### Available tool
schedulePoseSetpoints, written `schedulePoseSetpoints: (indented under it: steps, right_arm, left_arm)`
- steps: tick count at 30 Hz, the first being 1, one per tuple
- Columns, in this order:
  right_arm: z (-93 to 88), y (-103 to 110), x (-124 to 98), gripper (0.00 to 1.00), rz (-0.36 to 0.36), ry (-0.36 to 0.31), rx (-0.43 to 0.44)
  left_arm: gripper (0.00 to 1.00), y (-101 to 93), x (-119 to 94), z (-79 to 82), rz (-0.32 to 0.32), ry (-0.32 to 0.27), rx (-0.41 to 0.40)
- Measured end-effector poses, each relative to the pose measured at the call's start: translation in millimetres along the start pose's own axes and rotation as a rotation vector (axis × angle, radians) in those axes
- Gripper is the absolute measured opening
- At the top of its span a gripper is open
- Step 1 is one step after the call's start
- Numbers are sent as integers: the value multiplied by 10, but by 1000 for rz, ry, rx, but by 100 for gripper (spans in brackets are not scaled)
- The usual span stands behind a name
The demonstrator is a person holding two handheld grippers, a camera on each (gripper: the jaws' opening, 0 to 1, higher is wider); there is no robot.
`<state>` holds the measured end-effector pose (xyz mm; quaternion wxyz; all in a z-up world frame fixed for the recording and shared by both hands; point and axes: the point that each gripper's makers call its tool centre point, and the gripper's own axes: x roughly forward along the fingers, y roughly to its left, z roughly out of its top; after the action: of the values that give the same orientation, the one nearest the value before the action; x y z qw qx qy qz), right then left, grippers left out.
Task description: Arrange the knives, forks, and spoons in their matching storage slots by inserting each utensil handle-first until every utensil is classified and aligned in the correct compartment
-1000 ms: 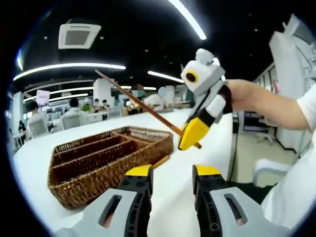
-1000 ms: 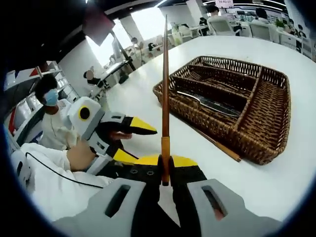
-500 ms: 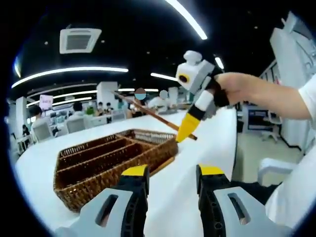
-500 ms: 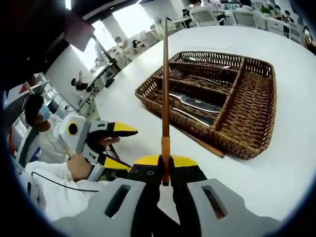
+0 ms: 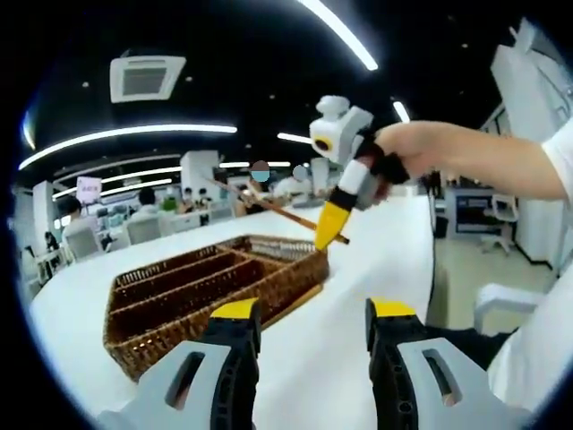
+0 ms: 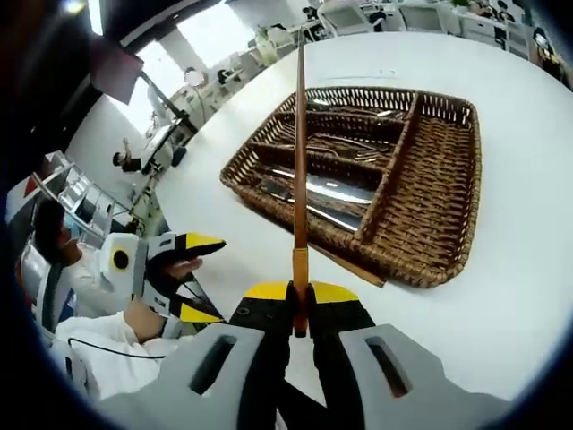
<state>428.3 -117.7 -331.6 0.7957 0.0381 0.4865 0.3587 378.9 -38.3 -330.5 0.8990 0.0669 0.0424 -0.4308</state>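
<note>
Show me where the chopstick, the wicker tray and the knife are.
chopstick [image 6: 300, 161], right gripper view, mid shaft.
wicker tray [image 6: 445, 213], right gripper view, bare floor of wide compartment.
knife [image 6: 336, 189], right gripper view, blade.

Utensils in basket blurred, indistinct.

Open office with a dark ceiling, strip lights and chairs.

woven wicker basket; glossy metal knife; wooden chopstick.
</note>
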Motion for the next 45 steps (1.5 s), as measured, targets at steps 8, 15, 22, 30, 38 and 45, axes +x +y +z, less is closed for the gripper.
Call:
schedulePoseSetpoints:
  steps: [8,15,22,30,38,45]
  right_arm:
    - [40,-115,-9,6,-32,26,63]
    - [90,-162,-3,6,-42,24,110]
    - [73,-244,10,6,-78,60,146]
    - [98,-398,69,6,-124,91,210]
    - [140,-656,114,6,-164,121,277]
    - [184,-705,129,6,-190,142,306]
  left_arm:
    - [46,-4,-2,2,-1,3,13]
    - [46,-4,-2,-7,0,10,19]
    - [46,-52,-7,-28,-3,16,29]
    - [46,-81,-4,-24,-7,19,38]
    - [46,-52,-16,-21,-2,22,42]
    - [46,-75,-13,-28,-4,26,49]
